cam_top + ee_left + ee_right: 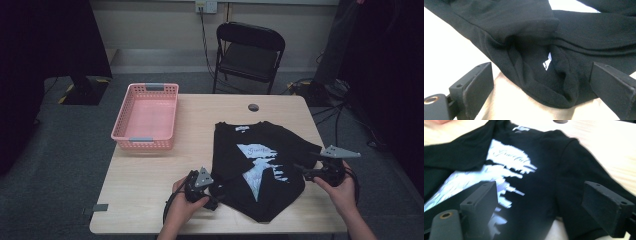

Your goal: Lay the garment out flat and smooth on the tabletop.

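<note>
1. my left gripper [212,192] hangs released at the shirt [260,165]'s 7 o'clock corner.
2. my right gripper [305,170] gapes at its 3 o'clock edge.
3. risk: pinching one layer only, the fold slipping.

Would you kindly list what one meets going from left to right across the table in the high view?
Pink basket → left gripper → black T-shirt → right gripper.
</note>
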